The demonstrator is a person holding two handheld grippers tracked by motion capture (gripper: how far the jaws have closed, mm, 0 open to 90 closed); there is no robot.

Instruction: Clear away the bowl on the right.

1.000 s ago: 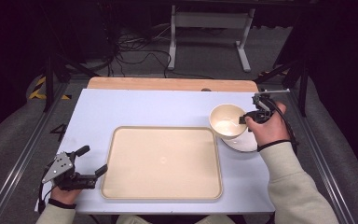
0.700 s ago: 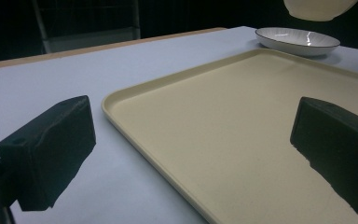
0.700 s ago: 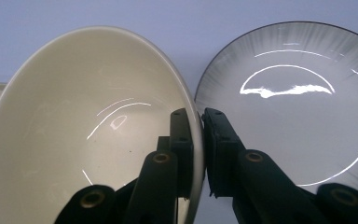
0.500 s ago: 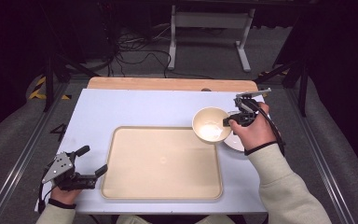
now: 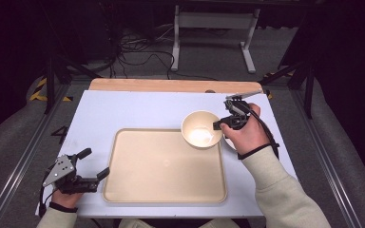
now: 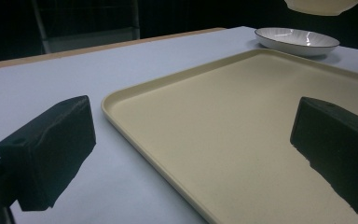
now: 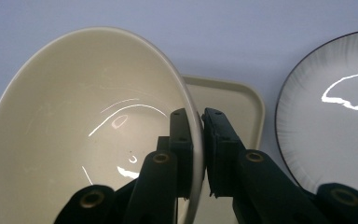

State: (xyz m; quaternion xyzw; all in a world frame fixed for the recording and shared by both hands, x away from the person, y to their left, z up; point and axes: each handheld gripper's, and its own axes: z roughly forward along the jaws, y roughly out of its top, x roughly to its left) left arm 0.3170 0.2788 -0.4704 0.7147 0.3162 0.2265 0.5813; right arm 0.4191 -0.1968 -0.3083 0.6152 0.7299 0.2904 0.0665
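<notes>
Left hand-held gripper (image 5: 91,165) rests on the bench (image 5: 138,111), jaws spread and empty, straddling the near-left corner of the tray (image 5: 164,166). Right hand-held gripper (image 7: 196,154) pinches the bowl (image 5: 201,129) by one thin rim section, holding it airborne over the tray's far-right corner beside the plate (image 7: 328,109). Risk: so narrow a hold could let the bowl pivot or slip, dropping onto tray or plate.

High view: fixed above the person's side, looking forward and down on the whole table (image 5: 138,109), with floor and a stand beyond. Left gripper view: low, just above the tabletop, facing across the tray (image 6: 242,135) toward the far plate (image 6: 296,41). Right gripper view: very close, angled down on the bowl (image 7: 88,126), sharing tray corner and plate with the others.
</notes>
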